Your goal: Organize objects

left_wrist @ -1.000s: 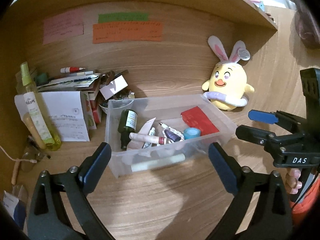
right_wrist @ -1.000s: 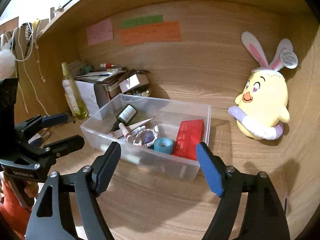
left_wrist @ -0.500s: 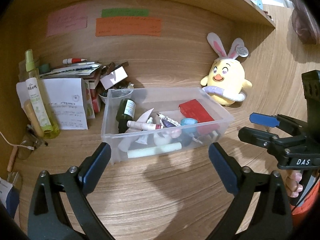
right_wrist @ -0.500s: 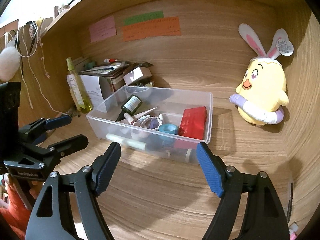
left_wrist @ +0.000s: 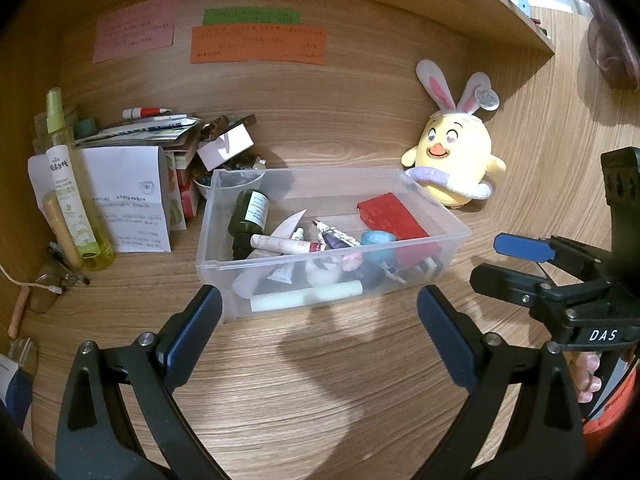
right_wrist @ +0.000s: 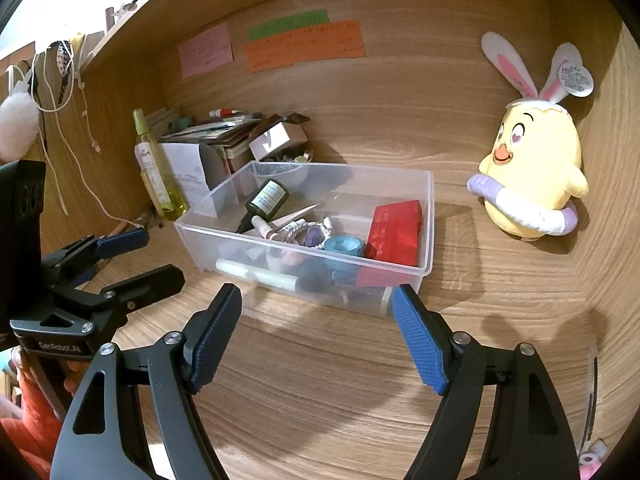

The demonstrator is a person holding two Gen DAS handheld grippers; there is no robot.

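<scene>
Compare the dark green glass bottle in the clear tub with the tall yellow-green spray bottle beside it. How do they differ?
The dark green glass bottle lies tilted inside the clear plastic tub; the tall yellow-green spray bottle stands upright on the wooden desk outside it. The green one is short, dark and opaque-looking; the spray bottle is slim, tall and see-through. Both carry pale printed labels.

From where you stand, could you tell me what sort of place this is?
Probably a home desk nook: wood-grain desktop, coloured paper notes stuck on the back panel, a yellow bunny-eared plush chick beside a clear plastic bin.
</scene>
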